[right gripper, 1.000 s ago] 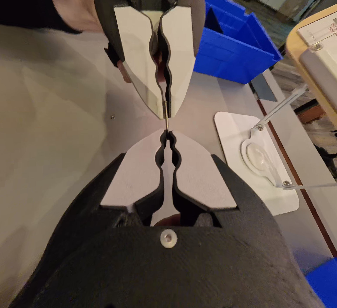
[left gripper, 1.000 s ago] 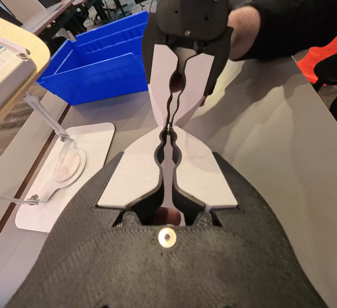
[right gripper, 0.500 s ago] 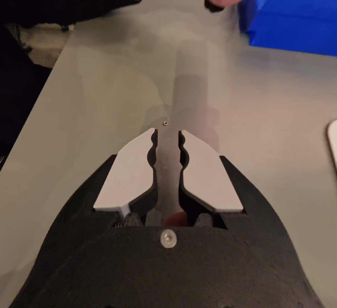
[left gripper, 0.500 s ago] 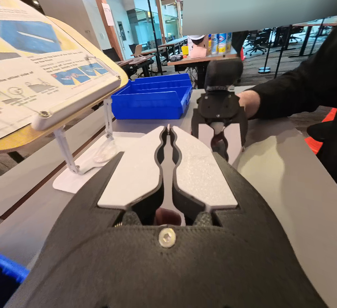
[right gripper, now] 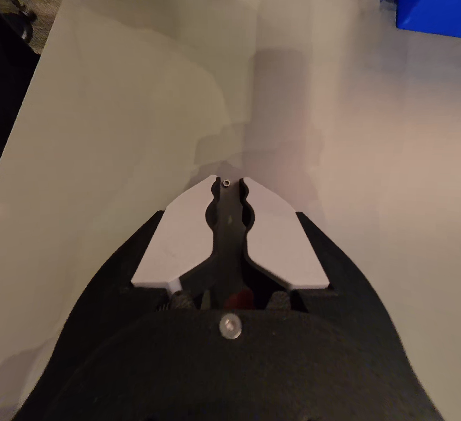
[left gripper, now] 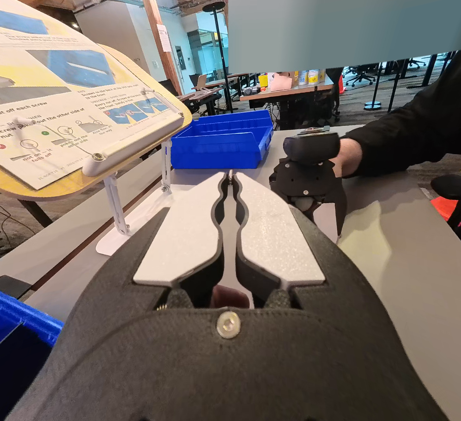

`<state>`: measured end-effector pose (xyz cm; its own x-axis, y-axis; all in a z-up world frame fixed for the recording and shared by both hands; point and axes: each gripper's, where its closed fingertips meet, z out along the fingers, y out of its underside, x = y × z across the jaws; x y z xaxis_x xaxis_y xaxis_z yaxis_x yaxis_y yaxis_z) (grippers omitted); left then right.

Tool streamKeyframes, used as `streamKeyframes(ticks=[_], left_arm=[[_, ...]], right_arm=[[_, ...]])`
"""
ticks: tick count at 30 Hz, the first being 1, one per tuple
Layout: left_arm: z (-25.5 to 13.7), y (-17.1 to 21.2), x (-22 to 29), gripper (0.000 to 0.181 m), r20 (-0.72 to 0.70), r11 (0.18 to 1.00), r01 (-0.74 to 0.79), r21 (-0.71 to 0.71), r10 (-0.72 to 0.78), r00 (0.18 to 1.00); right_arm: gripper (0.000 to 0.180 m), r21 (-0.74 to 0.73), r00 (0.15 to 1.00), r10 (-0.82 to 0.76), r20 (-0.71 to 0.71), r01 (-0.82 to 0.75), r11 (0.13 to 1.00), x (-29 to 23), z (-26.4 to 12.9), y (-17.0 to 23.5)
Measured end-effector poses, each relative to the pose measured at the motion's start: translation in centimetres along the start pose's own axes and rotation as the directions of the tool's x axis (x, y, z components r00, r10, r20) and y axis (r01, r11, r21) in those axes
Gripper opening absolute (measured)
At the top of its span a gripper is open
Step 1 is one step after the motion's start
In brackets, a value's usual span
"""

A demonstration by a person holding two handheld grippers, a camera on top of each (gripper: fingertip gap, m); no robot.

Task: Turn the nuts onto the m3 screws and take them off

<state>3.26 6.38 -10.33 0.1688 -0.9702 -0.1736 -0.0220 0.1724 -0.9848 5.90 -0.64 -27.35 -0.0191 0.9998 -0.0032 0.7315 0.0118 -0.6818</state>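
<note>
Left tongs [left gripper: 230, 176] pressed together, pinching m3 screw [left gripper: 231, 175] at tips, shaft poking out ahead, raised above counter [left gripper: 399, 246]. Right tongs [right gripper: 229, 180] spread, angled down at counter; nut [right gripper: 226, 183] lying loose on surface between tips, nearer left tip, contact unclear. Blue bin [left gripper: 222, 140] beyond left tongs. Tilted instruction board [left gripper: 74, 114] on white stand at left. Second blue bin [left gripper: 22, 334] at lower left.

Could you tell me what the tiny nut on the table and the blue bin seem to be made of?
The tiny silvery hex nut, lying on the grey table between the open right gripper's fingertips, looks like bright metal, judging by its shine. The blue open-topped bin looks like moulded plastic: even colour, ribbed walls, slight sheen.
</note>
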Motion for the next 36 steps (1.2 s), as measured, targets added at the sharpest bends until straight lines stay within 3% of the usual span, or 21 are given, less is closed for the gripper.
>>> streamKeyframes(ticks=[1,25,32,36], left_arm=[[0.0,-0.1,0.0,0.003,0.0,1.0,0.001,0.004,-0.001,1.0],[0.1,0.1,-0.2,0.003,-0.003,0.999,0.042,0.023,-0.042,0.999],[1.1,0.1,0.4,0.003,-0.028,0.994,0.092,0.053,-0.09,0.996],[2.0,0.2,0.9,0.003,-0.086,0.974,0.2,0.103,-0.191,0.978]], right_arm=[[0.014,-0.001,1.0,0.0,0.001,0.0,1.0,0.0,0.0,0.0],[0.004,0.041,0.998,-0.043,-0.043,0.044,0.998,0.0,-0.6,-0.2],[0.004,0.18,0.99,-0.048,-0.133,0.072,0.981,1.3,-4.2,-2.3],[0.004,0.268,0.976,-0.053,-0.211,0.11,0.957,2.0,-7.4,-3.9]])
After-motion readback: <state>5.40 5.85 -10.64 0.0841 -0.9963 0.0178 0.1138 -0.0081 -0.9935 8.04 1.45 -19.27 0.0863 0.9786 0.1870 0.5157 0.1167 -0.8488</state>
